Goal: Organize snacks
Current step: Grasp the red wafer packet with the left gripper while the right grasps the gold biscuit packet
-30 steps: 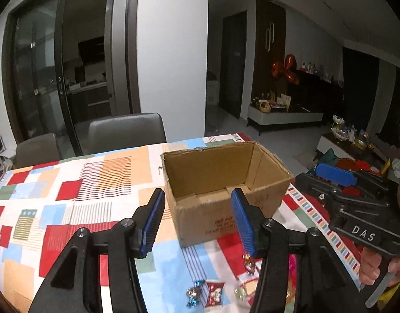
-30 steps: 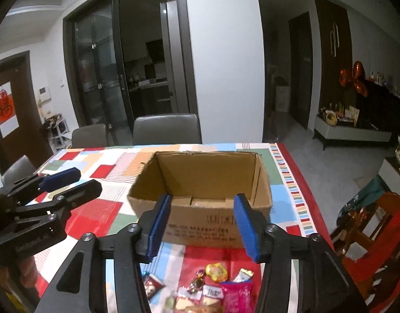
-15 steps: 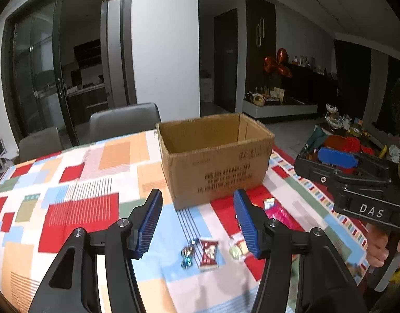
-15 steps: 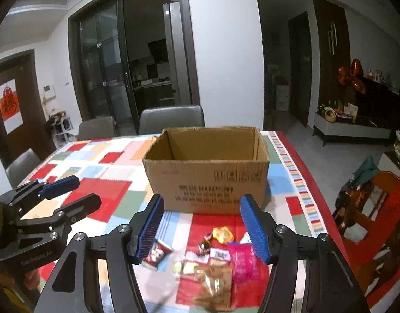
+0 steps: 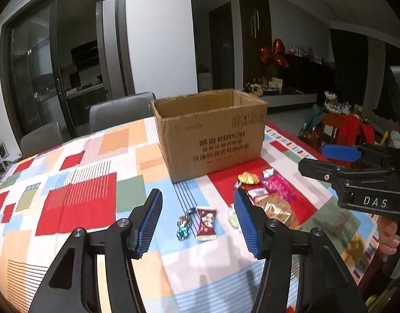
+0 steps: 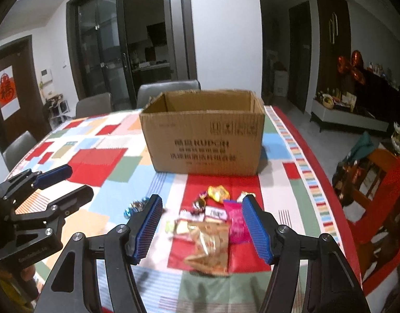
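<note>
An open cardboard box (image 5: 213,135) stands on the patchwork tablecloth; it also shows in the right wrist view (image 6: 203,140). Several wrapped snacks lie in front of it: a red packet (image 5: 206,220), a blue foil candy (image 5: 183,225), a yellow candy (image 6: 218,193), a pink packet (image 6: 236,221) and a golden bag (image 6: 209,245). My left gripper (image 5: 197,221) is open and empty, above the red packet and blue candy. My right gripper (image 6: 202,227) is open and empty, above the golden bag and pink packet.
Grey chairs (image 6: 168,91) stand behind the table. The table's right edge (image 6: 327,182) drops to a floor with a red chair (image 6: 377,182) and clutter. Each gripper shows in the other's view, the right one (image 5: 356,177) and the left one (image 6: 38,200).
Both grippers have pulled back and down from over the box toward the near table edge, so the snack pile now lies between the fingers. Both stayed open.
</note>
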`<act>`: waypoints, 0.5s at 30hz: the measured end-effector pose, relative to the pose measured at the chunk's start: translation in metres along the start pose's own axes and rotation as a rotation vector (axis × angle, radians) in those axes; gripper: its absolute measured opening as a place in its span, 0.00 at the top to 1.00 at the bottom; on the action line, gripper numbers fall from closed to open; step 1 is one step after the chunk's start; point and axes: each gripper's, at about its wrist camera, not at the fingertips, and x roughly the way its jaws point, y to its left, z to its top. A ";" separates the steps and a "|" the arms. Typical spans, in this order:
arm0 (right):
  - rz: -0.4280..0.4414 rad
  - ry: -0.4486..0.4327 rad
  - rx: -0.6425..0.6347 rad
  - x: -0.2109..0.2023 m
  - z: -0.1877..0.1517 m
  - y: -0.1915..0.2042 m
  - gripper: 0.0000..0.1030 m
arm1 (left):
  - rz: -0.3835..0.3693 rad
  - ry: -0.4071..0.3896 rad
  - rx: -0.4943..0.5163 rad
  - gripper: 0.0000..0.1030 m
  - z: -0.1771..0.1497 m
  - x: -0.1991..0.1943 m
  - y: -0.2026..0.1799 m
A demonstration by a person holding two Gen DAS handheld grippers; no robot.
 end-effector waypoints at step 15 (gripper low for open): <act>0.014 0.157 0.062 0.045 -0.040 -0.006 0.38 | -0.043 0.103 0.020 0.46 -0.031 0.051 -0.002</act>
